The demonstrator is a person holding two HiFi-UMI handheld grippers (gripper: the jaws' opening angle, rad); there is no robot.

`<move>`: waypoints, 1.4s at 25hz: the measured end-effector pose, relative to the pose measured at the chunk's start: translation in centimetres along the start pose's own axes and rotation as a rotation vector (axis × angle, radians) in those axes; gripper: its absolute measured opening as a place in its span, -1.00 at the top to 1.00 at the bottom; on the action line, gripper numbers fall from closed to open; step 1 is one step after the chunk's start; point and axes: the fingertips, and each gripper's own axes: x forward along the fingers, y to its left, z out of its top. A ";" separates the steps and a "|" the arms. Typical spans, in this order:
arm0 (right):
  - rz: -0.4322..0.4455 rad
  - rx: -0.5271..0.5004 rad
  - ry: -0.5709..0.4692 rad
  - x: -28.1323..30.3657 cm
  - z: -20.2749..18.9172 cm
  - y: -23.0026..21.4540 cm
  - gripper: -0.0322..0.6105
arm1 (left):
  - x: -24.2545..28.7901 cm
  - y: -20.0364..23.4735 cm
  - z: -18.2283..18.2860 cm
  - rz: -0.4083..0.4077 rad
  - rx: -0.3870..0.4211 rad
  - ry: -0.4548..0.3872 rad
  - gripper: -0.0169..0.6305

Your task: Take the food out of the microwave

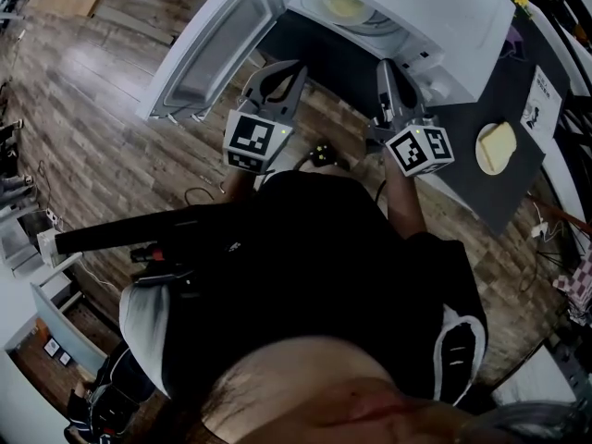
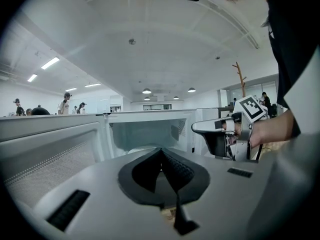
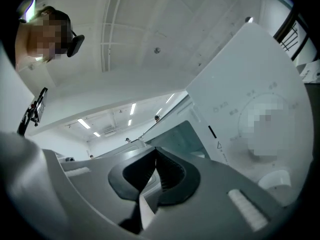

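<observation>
The white microwave is seen at the top of the head view, its door swung open toward the upper left. The left gripper and right gripper are held before the opening, each with jaws closed together on nothing. The food is seen inside the cavity, top centre.

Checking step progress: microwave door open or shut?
Open. In the head view the door stands swung wide off the microwave, and the food shows inside the cavity.
</observation>
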 end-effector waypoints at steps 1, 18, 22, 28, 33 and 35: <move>-0.001 0.006 0.000 0.4 -0.2 0.0 0.89 | 0.0 0.3 -0.1 -0.003 -0.002 0.006 0.93; -0.039 -0.032 0.033 2.9 0.0 -1.2 0.89 | 1.4 2.1 -1.7 -0.038 -0.038 0.047 0.93; -0.046 -0.028 0.015 2.7 0.0 -1.4 0.89 | 1.8 2.6 -1.7 -0.037 -0.021 0.050 0.93; -0.060 -0.032 -0.030 1.4 1.1 -1.5 0.89 | 2.2 2.0 0.1 -0.058 0.032 0.024 0.93; -0.072 -0.049 -0.049 0.8 1.7 -1.2 0.89 | 2.7 2.4 1.3 -0.057 0.070 -0.006 0.93; -0.078 -0.059 -0.060 0.4 2.1 -1.3 0.89 | 3.0 2.3 1.6 -0.059 0.071 -0.017 0.93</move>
